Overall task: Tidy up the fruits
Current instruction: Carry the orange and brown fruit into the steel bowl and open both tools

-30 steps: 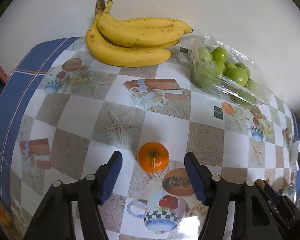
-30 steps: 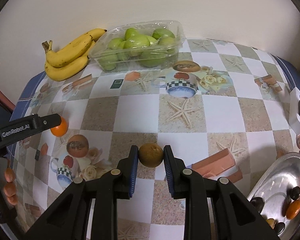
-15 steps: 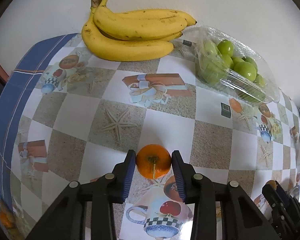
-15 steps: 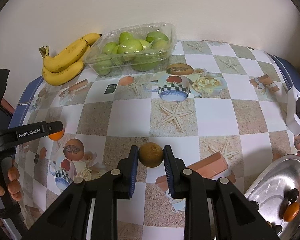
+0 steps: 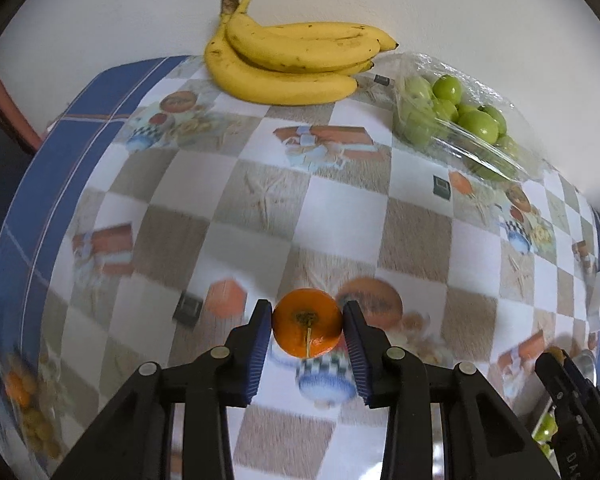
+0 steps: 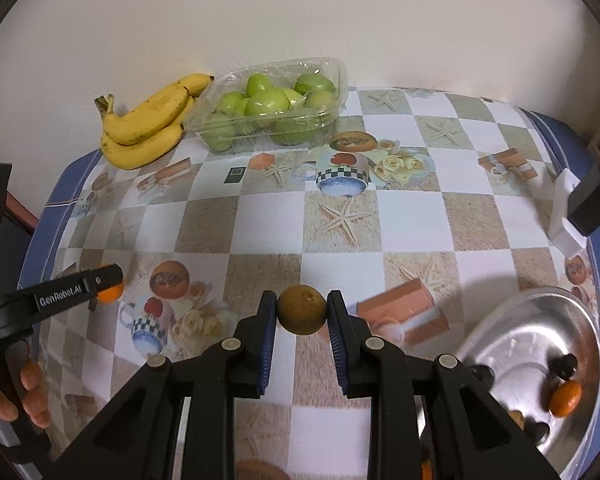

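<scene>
My left gripper [image 5: 306, 330] is shut on an orange [image 5: 307, 328] and holds it above the patterned tablecloth; the orange also shows at the left of the right wrist view [image 6: 112, 290]. My right gripper [image 6: 302, 314] is shut on a brown round fruit [image 6: 302, 309], held above the table. A steel bowl [image 6: 508, 344] at the lower right holds an orange [image 6: 565, 399] and several small dark fruits.
A bunch of bananas [image 5: 296, 64] lies at the back by the wall, also in the right wrist view [image 6: 148, 128]. A clear plastic box of green fruit [image 6: 276, 106] sits next to it [image 5: 460, 120]. A white and black object [image 6: 576, 208] stands at the right table edge.
My left gripper closed on the orange and lifted it off the table. My right gripper kept hold of the brown fruit and drew back, bringing more of the steel bowl into view.
</scene>
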Tool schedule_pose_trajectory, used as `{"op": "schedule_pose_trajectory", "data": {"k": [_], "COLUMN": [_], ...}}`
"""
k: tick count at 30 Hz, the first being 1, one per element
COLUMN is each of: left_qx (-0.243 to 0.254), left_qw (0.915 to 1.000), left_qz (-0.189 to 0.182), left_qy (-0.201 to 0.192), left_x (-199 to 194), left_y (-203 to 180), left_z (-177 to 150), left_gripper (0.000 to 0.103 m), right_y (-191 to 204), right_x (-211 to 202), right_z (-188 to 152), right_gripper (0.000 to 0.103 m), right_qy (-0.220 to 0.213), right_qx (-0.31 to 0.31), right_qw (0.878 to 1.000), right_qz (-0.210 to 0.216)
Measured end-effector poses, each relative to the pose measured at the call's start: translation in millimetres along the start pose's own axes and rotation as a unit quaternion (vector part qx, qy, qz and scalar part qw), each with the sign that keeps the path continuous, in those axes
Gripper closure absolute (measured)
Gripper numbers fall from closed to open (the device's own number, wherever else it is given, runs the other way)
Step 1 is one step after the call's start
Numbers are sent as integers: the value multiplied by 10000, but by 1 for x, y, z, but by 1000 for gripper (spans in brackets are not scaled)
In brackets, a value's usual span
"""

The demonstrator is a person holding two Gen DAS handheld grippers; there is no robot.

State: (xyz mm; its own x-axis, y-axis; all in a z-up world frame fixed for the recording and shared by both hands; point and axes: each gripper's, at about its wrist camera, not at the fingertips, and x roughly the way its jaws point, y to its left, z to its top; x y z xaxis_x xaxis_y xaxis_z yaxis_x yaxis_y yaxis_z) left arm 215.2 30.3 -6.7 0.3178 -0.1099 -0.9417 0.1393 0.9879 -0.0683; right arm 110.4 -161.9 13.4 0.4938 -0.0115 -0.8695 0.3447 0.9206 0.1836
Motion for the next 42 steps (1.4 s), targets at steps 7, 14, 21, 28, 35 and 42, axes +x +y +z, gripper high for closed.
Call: {"op": "schedule_pose_trajectory", "data": {"k": [7,14,21,28,35,42], "left_qx": [-87,-41,43,185,384,734], "left_qw": [10000,9998,9994,9989,9980,9959], "left_qz": [13,-31,-143,-174,-246,-300], "left_qy": [-48,-206,-306,-396,-427,-433], "left_x": [-30,-62,-84,-94,-91,-82], "left_y": [-4,-20,-43,-66,-92,-127], "left_z": [-29,-60,-93,-124,-148,-165], "left_gripper": [64,64,64,64,64,64], "right_y": [-4,-14,-30,-48,-68,-95], "right_x": [-38,-65,-83,-94,-96,-90], "right_z": [-16,-41,-69,-92,-108,-113], "right_gripper": [77,77,76,76,76,76], "right_qy": [-108,-137,-89,-48,55,173], "right_qx": [-44,-89,-67,-27,49,215], "right_qw": [9999,9998,9999,9998,9997,9991], "right_qz": [-27,-94,-126,-173,-236,-337]}}
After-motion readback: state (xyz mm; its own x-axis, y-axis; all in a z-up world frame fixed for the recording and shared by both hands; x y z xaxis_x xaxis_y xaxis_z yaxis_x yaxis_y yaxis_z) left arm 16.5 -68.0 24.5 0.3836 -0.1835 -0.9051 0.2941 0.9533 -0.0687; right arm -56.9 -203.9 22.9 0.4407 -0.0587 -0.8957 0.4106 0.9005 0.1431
